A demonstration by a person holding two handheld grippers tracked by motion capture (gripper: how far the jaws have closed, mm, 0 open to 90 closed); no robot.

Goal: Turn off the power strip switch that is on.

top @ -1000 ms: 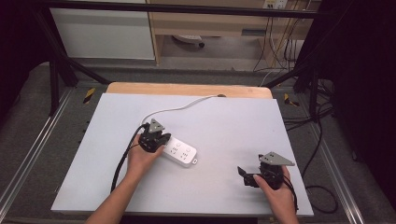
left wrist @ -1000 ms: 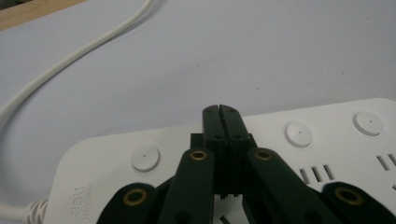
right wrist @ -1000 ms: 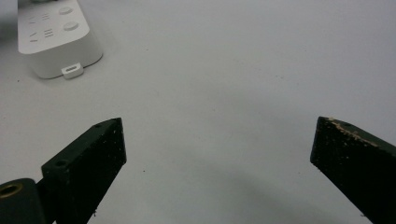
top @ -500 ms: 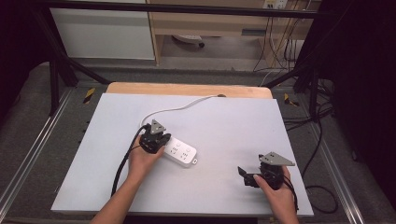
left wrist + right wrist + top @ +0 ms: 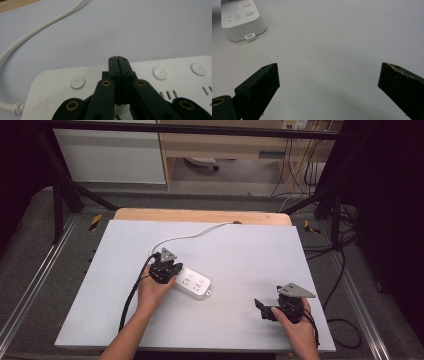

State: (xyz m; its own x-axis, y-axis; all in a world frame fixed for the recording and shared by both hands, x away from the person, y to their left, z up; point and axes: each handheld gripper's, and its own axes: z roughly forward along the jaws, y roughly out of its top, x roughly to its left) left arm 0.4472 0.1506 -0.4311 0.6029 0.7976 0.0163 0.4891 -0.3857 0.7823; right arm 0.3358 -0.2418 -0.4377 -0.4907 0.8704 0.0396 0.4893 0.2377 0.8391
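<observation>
A white power strip point(image 5: 192, 282) lies near the middle of the pale table top point(image 5: 240, 255), its white cord point(image 5: 192, 235) curving away to the far edge. My left gripper point(image 5: 169, 270) rests over the strip's cord end with its jaws shut together and nothing between them. In the left gripper view the shut jaws point(image 5: 118, 62) lie over the power strip point(image 5: 175, 77) between round white buttons point(image 5: 77, 81). My right gripper point(image 5: 261, 309) sits at the near right, its jaws open wide and empty. In the right gripper view, the right gripper point(image 5: 329, 72) faces bare table with the power strip point(image 5: 242, 18) farther off.
A wooden strip point(image 5: 200, 216) borders the table's far edge. Black frame bars point(image 5: 60, 185) and loose cables point(image 5: 345, 250) stand around the table. A black cable point(image 5: 131, 295) trails from the left gripper along the forearm.
</observation>
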